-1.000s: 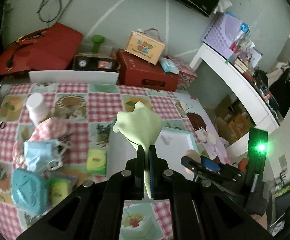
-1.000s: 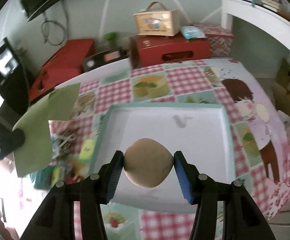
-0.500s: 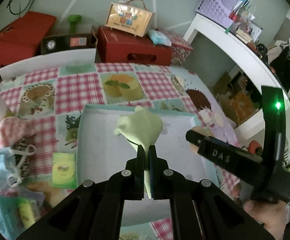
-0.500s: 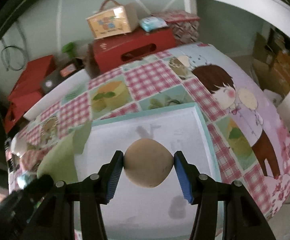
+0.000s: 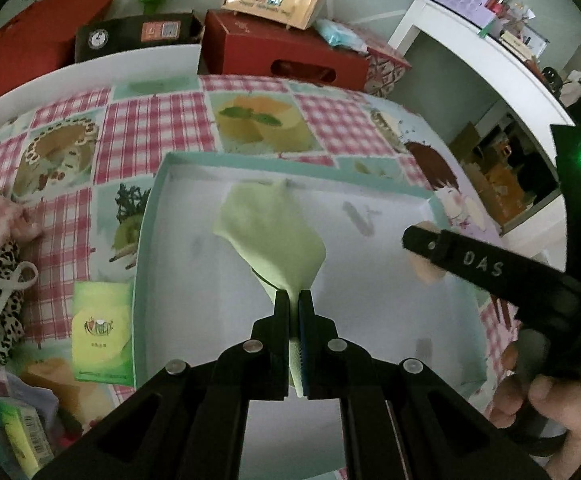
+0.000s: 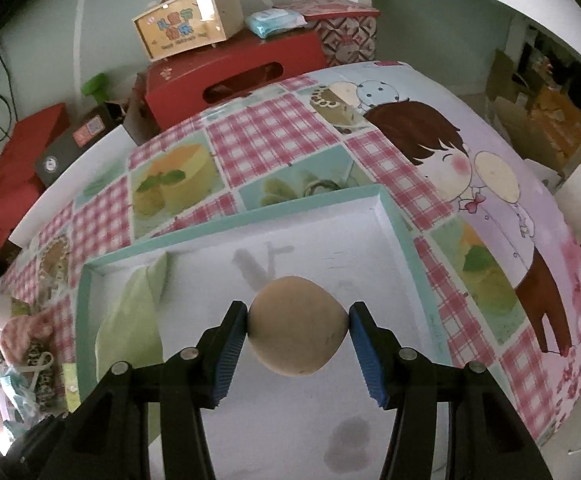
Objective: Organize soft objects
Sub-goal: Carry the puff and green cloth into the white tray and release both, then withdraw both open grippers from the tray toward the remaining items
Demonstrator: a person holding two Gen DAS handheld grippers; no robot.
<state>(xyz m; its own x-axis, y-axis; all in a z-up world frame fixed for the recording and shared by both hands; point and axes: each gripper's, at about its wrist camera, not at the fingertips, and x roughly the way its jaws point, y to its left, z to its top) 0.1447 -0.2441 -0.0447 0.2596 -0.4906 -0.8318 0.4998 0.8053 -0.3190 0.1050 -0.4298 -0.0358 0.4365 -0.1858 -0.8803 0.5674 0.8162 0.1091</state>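
Clearly both loads are meant for the white tray [image 5: 146, 240]. Over its middle the left gripper [image 5: 293, 300] pinches a limp green cloth [image 5: 270, 232]; the pinched end is hidden.

Seen from the right, the right gripper [image 6: 298, 334] squeezes a tan sponge ball [image 6: 296, 328] above that tray, whose near edge is cut off.

Black left gripper [image 5: 294, 300], silver screws, blue-padded right gripper [image 6: 298, 320] ("DAS" lettering)
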